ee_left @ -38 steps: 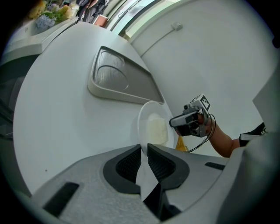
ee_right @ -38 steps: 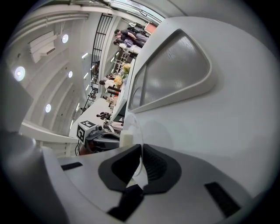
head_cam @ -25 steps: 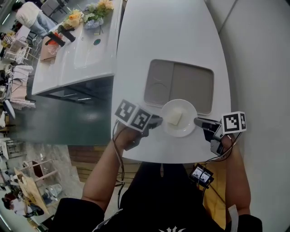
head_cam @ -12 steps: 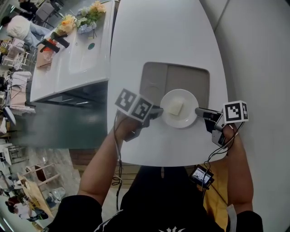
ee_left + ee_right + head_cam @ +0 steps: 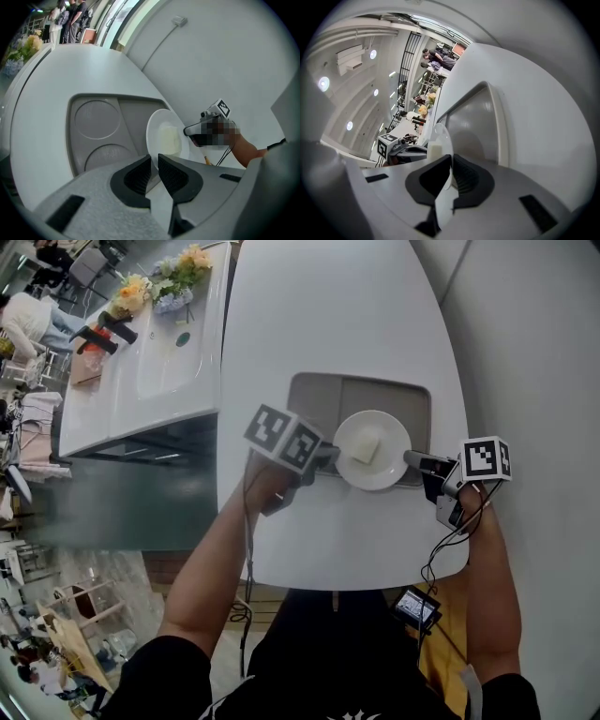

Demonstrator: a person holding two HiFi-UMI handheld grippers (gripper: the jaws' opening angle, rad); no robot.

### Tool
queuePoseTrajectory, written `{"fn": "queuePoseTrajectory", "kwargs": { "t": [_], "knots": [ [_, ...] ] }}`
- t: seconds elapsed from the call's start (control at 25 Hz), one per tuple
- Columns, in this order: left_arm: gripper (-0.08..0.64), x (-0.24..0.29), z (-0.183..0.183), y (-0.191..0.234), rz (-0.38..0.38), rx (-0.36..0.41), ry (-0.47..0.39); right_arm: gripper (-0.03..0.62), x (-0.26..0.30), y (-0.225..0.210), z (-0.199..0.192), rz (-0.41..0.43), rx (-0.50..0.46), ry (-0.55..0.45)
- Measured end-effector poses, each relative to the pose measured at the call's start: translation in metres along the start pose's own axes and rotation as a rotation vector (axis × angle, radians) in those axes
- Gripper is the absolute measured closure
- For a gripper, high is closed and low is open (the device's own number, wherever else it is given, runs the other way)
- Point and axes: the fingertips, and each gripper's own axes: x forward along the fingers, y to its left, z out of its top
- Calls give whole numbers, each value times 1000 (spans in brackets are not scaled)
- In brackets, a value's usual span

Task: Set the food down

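Observation:
A white plate [image 5: 372,450] carries a pale block of food [image 5: 366,447] and hangs over the near part of a grey tray [image 5: 319,395] on the white table. My left gripper [image 5: 328,458] is shut on the plate's left rim, and my right gripper [image 5: 412,461] is shut on its right rim. In the left gripper view the plate [image 5: 165,137] stands on edge between the jaws, with the food [image 5: 168,138] on it and the tray [image 5: 101,126] behind. In the right gripper view the plate's rim [image 5: 443,140] runs between the jaws over the tray [image 5: 476,124].
The grey tray has two round hollows [image 5: 96,119] on its left side and a flat right section. A second white counter [image 5: 141,362] with flowers [image 5: 155,282] stands to the left across a gap. A grey wall [image 5: 534,381] runs along the right of the white table [image 5: 328,306].
Both grippers have carried the plate away from me, from the table's near edge to over the tray's near part. Their hold on the plate is unchanged.

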Motion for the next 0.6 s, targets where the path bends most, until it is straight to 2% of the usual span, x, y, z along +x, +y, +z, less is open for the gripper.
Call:
{"fn": "queuePoseTrajectory", "kwargs": {
  "t": [0.4, 0.6],
  "knots": [
    [515, 14, 19, 19, 20, -3, -10, 575, 11, -18, 21, 0, 36, -11],
    [515, 21, 21, 27, 49, 15, 6, 575, 13, -19, 26, -29, 15, -3]
  ]
}}
